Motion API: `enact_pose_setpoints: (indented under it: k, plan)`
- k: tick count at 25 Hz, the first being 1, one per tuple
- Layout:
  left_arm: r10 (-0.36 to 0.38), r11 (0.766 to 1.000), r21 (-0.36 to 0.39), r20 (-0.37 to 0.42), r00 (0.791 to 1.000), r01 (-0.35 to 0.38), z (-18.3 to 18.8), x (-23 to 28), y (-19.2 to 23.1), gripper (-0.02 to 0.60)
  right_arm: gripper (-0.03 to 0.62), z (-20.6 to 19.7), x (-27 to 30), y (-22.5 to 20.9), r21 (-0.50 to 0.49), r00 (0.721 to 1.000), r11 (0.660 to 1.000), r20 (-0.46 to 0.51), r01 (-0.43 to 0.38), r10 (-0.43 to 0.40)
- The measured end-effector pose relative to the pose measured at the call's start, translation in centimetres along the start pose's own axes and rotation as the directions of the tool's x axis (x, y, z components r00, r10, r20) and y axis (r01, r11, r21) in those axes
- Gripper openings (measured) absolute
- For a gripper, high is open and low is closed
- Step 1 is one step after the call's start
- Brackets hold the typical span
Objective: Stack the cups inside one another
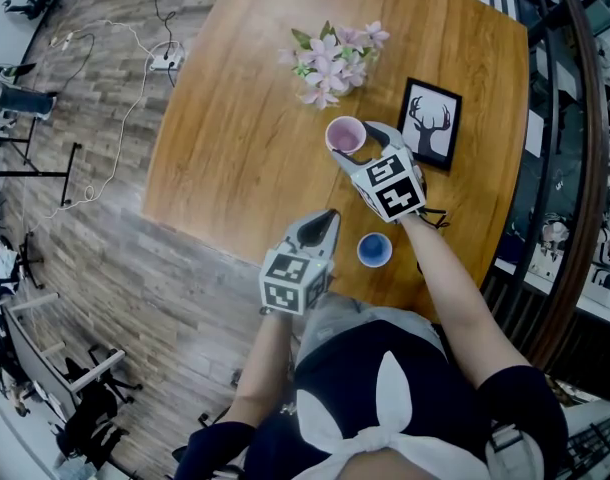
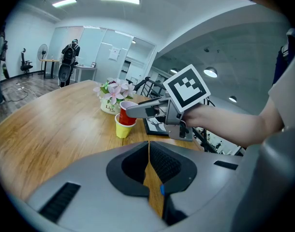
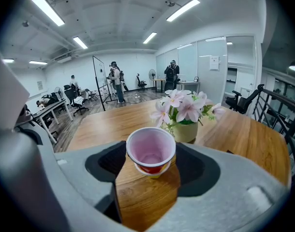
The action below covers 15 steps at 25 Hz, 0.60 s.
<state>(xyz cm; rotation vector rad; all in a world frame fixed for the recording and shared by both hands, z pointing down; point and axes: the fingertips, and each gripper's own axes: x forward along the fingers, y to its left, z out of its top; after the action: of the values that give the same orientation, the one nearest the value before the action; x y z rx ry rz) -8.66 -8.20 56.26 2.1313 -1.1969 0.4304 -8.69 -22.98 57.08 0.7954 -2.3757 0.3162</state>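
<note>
The right gripper [image 3: 150,158] grips the red cup [image 1: 345,134], one jaw pressed against each side of its rim; the cup's inside is pale pink. It sits just on the person's side of the flowers [image 1: 331,60], upright, with its base nested in a yellow cup [image 2: 122,128] that stands on the table [image 1: 235,148]. A blue cup [image 1: 375,250] stands alone, well apart from the flowers, near the table edge closest to the person. The left gripper [image 2: 148,146] hovers about as far from the flowers as the blue cup, to that cup's left in the head view; its jaws are closed together with nothing between them. A framed deer picture [image 1: 430,123] lies to the right of the flowers in the head view.
</note>
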Motion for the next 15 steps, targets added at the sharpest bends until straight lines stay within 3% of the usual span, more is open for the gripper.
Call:
enact_pose_setpoints:
  k: [15]
  plan:
    - [-0.005, 1.0, 0.007, 0.04, 0.999, 0.005, 0.7, -0.2, -0.6, 0.025, 0.319, 0.5, -2.1, -0.1, -0.011, 1.0, 1.0, 0.012, 0.023, -0.023]
